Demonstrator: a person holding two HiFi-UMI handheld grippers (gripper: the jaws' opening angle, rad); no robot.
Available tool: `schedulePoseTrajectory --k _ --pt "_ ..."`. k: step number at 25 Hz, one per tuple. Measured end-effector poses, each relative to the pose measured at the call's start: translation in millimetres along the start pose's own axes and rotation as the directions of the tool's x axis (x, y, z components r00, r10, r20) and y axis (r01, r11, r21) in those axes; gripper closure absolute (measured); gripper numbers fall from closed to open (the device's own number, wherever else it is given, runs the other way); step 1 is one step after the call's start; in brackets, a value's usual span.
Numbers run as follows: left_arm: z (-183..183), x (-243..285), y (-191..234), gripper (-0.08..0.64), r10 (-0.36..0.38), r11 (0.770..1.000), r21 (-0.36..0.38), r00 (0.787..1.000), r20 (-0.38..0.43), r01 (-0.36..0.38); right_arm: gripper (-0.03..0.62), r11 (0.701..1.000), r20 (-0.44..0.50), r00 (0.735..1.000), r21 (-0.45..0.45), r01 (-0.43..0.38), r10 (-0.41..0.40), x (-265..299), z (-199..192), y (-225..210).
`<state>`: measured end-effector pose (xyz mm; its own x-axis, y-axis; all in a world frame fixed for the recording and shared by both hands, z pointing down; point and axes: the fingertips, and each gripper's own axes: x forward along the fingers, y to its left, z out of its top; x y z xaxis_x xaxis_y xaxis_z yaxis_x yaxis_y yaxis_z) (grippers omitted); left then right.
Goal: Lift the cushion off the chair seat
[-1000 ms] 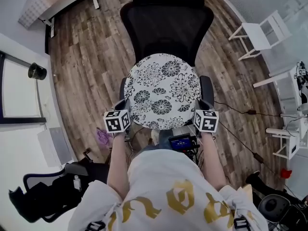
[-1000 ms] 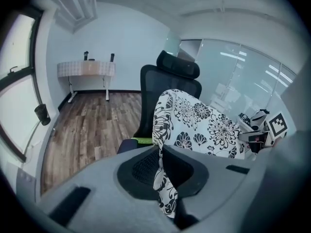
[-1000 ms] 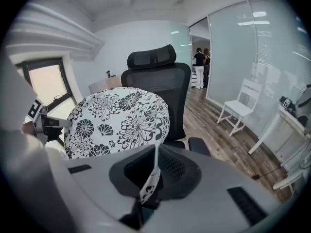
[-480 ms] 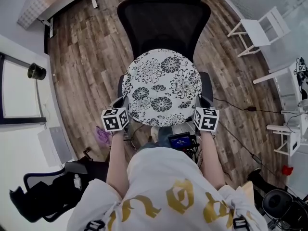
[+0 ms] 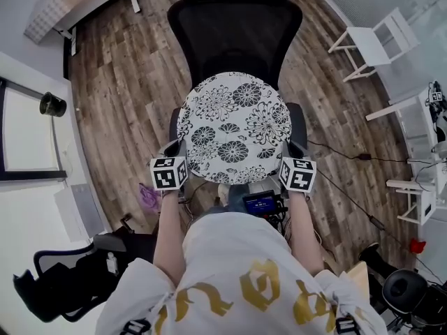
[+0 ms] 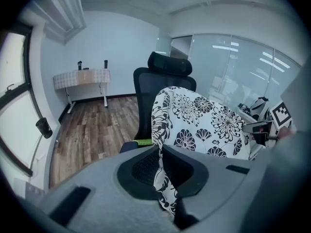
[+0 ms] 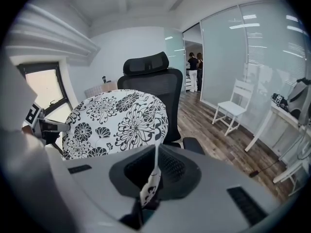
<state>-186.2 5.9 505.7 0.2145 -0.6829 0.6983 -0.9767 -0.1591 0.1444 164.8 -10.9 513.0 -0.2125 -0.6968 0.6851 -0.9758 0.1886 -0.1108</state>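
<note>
We hold the floral cushion (image 5: 234,128) tilted over the black chair (image 5: 234,26), the fingers of left gripper (image 6: 164,186) and right gripper (image 7: 151,178) pinched shut on its fabric edge.

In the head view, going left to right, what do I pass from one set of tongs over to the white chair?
left tongs → floral cushion → right tongs → white chair
</note>
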Motion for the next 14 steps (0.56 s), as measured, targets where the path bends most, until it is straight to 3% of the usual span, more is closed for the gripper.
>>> schedulePoseTrajectory --k 14 --pt "-0.1 5.3 -0.9 0.541 -0.024 1.0 -0.004 1.0 -0.009 0.024 0.571 1.0 -0.001 1.0 0.006 0.016 -0.016 -2.0 -4.0 0.3"
